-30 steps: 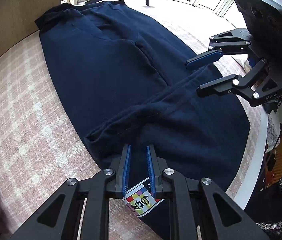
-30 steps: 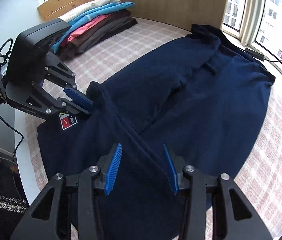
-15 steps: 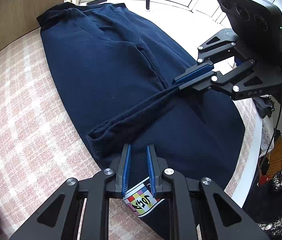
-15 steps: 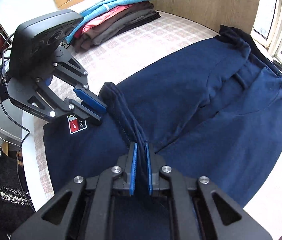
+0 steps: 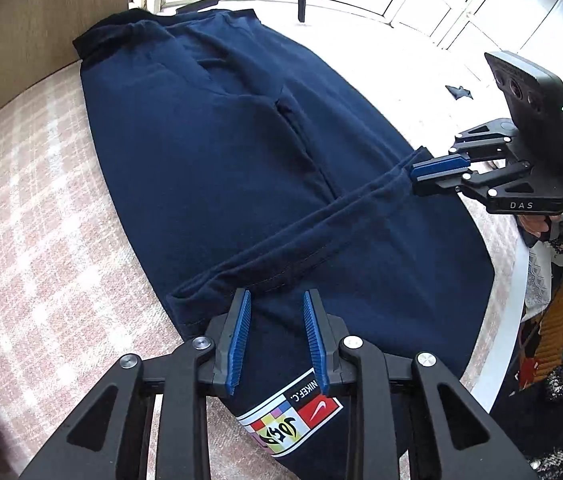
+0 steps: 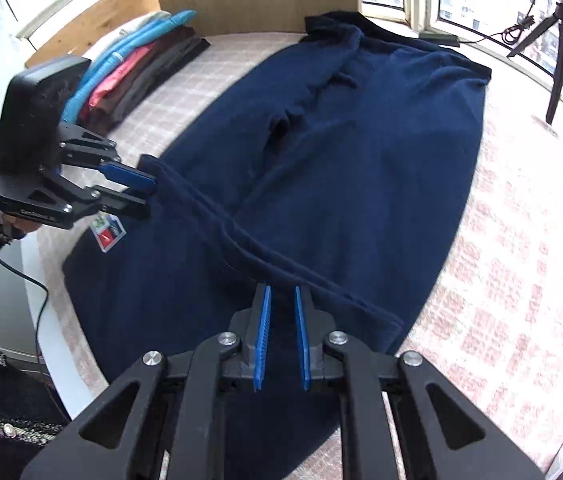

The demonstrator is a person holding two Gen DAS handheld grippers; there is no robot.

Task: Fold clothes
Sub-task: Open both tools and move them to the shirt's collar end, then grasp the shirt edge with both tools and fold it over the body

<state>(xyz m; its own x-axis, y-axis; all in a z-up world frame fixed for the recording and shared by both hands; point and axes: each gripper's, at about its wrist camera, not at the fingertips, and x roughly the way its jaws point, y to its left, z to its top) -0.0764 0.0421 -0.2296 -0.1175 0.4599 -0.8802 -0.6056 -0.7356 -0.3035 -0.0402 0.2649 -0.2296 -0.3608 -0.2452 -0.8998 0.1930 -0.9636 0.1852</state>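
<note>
While the right gripper (image 6: pixel 281 332) keeps its blue pads drawn narrow on the raised fold (image 6: pixel 241 240) of the navy garment (image 6: pixel 361 160), the left gripper (image 5: pixel 274 336) has let its own pads spread. Half a second ago they stood close together over the cloth; now there is a clear gap between them, and the fold's near end lies just ahead of the tips. Whether any fabric still brushes the left pads is hard to tell from this angle, since the dark cloth beneath swallows the edge.

The garment lies spread flat across the checked cover (image 5: pixel 41 220), its collar end toward the window and its hem end, with the coloured label (image 5: pixel 293 416), toward the person. The fold runs as a taut ridge from one gripper to the other across the lower part of the cloth. In the left view the right gripper's fingers are pressed together at the far end of that ridge, which is further out to the side than it was a moment ago.

I judge that the strip has been pulled straight and the left end released, so this fold is only half secured: one end is free and the other is pinched. A stack of folded clothes (image 6: pixel 133 72) waits at the far corner.
</note>
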